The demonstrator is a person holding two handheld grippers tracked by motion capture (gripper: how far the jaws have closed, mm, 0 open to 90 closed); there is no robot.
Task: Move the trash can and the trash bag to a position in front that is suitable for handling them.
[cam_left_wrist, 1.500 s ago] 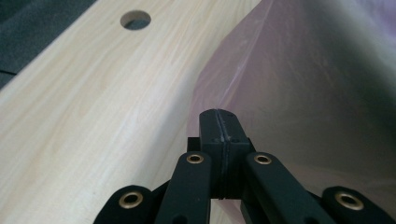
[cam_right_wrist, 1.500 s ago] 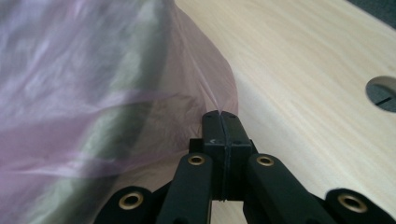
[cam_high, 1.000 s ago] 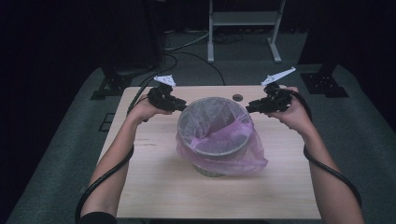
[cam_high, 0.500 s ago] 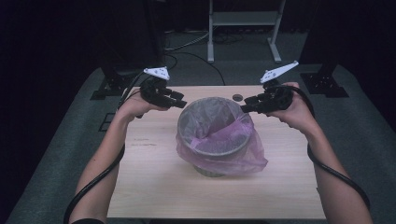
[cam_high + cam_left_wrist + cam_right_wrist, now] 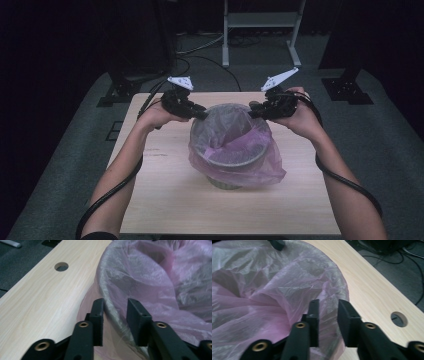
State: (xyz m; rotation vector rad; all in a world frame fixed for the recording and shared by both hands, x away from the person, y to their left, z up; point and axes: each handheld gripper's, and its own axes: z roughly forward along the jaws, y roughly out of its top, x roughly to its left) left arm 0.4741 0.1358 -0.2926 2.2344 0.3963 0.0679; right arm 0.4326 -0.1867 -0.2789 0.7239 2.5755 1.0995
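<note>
A grey bin (image 5: 226, 179) lined with a thin pink plastic bag (image 5: 235, 145) stands mid-table. The bag's edge is folded over the bin's rim. My left gripper (image 5: 202, 114) sits at the rim's far left. Its jaws (image 5: 115, 301) have just been closing and straddle the bag-covered rim (image 5: 110, 305), with a gap still showing on either side. My right gripper (image 5: 252, 111) mirrors it at the far right. Its jaws (image 5: 328, 301) have also just been closing, one inside and one outside the rim, and film shows in the gap. Both grippers are open.
The light wooden table (image 5: 165, 200) has bare room in front of and beside the bin. A round cable hole (image 5: 61, 266) lies near its far edge. Dark carpet, cables and a white stand (image 5: 260, 30) lie beyond the table.
Both grippers have shifted inward along the bin's far rim, toward each other. The bag and bin stay where they were.
</note>
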